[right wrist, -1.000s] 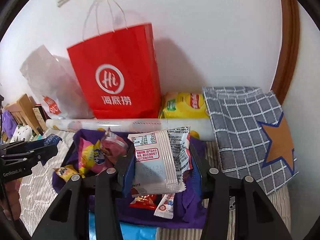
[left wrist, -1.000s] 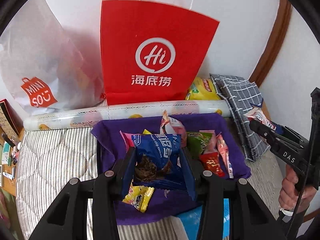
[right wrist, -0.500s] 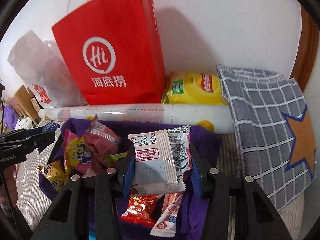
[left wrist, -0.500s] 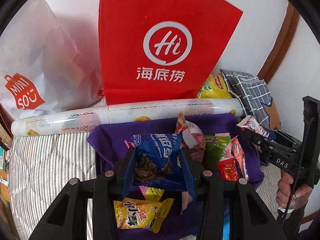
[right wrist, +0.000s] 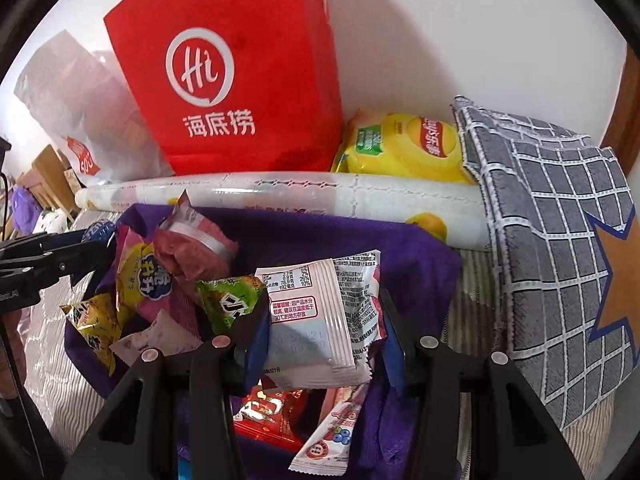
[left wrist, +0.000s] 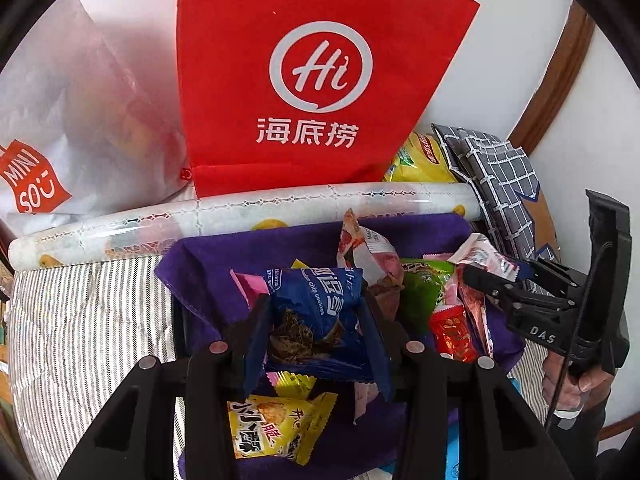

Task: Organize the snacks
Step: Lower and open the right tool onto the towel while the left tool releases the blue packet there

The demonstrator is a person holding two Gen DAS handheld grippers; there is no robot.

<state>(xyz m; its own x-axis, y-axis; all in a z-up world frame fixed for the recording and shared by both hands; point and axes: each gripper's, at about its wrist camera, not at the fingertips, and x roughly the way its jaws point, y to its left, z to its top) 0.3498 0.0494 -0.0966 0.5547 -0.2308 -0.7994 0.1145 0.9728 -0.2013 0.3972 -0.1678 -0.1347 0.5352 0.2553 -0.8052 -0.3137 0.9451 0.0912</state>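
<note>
Over purple cloth [left wrist: 224, 248], left gripper [left wrist: 316, 330] clamps a crinkly blue packet [left wrist: 320, 304], right gripper [right wrist: 324, 328] a seemingly foil white packet [right wrist: 316, 320].

Striped quilted bed [left wrist: 80, 320]: purple cloth [left wrist: 304, 236] at frame centre, patterned roll [left wrist: 280, 208] behind it, red bag [left wrist: 316, 80] upper centre, checked cushion [right wrist: 560, 240] at right.

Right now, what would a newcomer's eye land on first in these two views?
The big red paper bag with its white "Hi" logo, standing against the wall, dominates both views. Below it, bright snack packets are heaped on a purple cloth, in front of a long white roll. Each gripper is shut on a packet: the left gripper on a blue cookie packet, the right gripper on a white packet.
</note>
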